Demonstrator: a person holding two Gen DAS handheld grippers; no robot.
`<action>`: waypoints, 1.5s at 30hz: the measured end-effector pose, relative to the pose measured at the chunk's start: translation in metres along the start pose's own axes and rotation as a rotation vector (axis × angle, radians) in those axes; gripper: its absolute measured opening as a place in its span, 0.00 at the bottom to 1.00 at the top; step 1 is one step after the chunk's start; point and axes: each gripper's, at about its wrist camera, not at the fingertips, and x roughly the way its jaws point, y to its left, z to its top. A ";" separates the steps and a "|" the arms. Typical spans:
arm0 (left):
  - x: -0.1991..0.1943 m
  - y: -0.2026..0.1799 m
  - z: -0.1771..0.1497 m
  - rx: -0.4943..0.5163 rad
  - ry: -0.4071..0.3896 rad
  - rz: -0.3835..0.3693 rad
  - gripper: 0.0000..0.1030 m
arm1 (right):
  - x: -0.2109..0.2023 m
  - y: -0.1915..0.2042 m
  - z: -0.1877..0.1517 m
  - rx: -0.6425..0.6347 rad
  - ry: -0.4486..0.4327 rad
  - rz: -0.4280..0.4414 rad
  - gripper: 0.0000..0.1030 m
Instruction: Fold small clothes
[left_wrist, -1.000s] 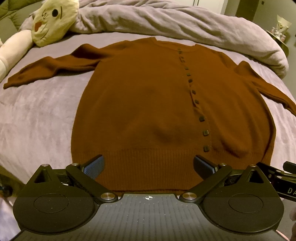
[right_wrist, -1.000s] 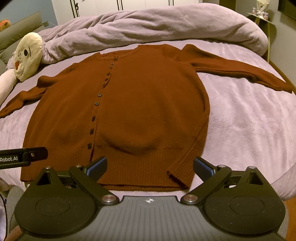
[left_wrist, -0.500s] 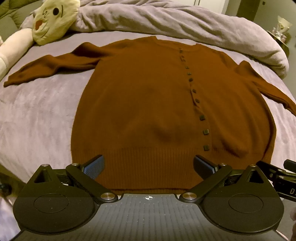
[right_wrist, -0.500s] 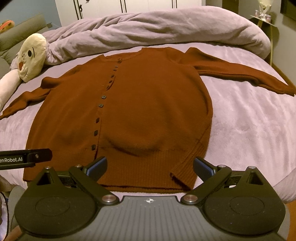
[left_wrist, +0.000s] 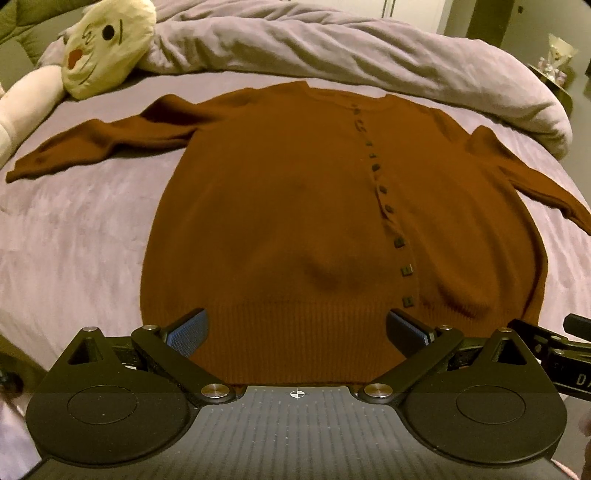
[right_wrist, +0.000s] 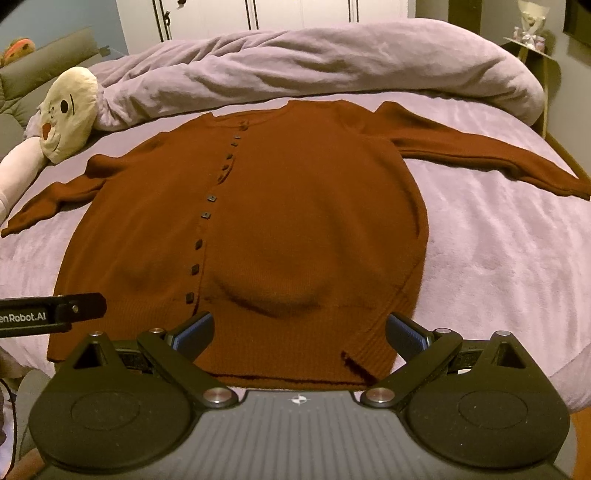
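A rust-brown buttoned cardigan (left_wrist: 280, 206) lies flat, front up, on the bed, both sleeves spread out to the sides; it also shows in the right wrist view (right_wrist: 295, 221). My left gripper (left_wrist: 295, 328) is open and empty, hovering over the ribbed hem left of the button line. My right gripper (right_wrist: 299, 328) is open and empty over the hem's right part, where the corner (right_wrist: 365, 354) is folded up. Each gripper's body shows at the edge of the other's view.
The bed has a lilac sheet (left_wrist: 74, 236) and a bunched duvet (right_wrist: 314, 70) along the far side. A cream plush toy (left_wrist: 107, 44) lies at the far left. A side shelf (right_wrist: 532, 40) stands at the far right. The bed's near edge is just below the hem.
Both grippers have pulled back and risen slightly, so the cardigan sits a little lower and farther in both views. Jaws stayed open. The cardigan has not moved.
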 end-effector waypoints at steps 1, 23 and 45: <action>0.000 0.000 0.000 -0.001 -0.001 0.003 1.00 | 0.000 0.000 0.000 0.000 -0.002 0.003 0.96; 0.002 -0.009 0.001 0.056 -0.044 0.028 1.00 | -0.002 -0.005 0.003 0.001 -0.090 0.047 0.96; 0.029 -0.007 0.016 -0.050 0.041 -0.023 1.00 | 0.035 -0.085 0.003 0.328 -0.086 0.351 0.95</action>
